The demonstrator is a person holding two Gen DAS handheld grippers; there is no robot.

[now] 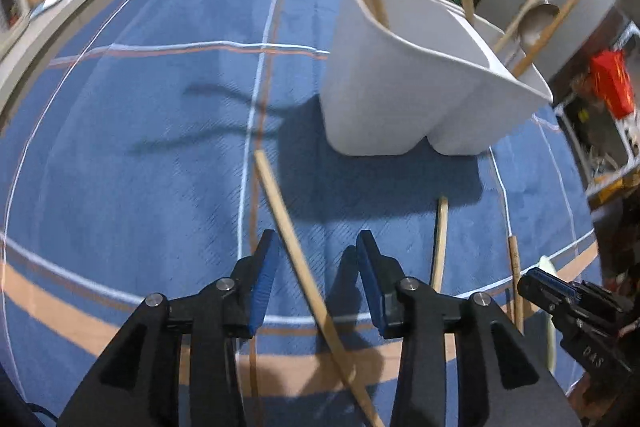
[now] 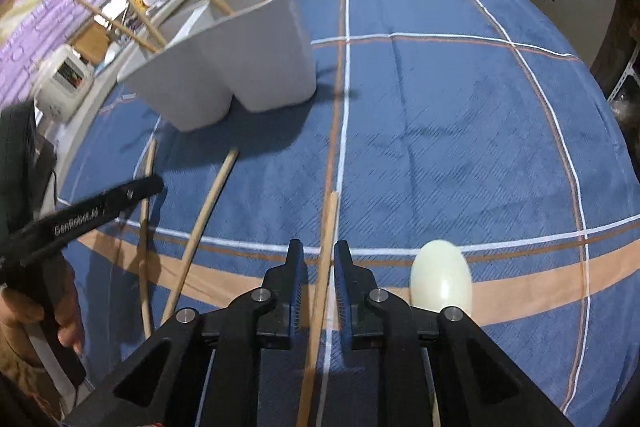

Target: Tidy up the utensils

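Jaws of my left gripper (image 1: 316, 281) and right gripper (image 2: 320, 277) stand parted, each straddling an ungripped chopstick (image 1: 298, 267) for pickup toward the holder (image 1: 404, 87).

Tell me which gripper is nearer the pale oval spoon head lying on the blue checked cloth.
Right. The right gripper straddles a wooden stick right beside the pale oval spoon head; the left gripper sits further off, over another stick, two sticks away.

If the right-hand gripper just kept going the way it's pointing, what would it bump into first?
Most likely the wooden stick lying between the fingers of the right gripper, then the blue checked tablecloth beneath it. The pads don't seem to press on the stick, though depth is hard to judge.
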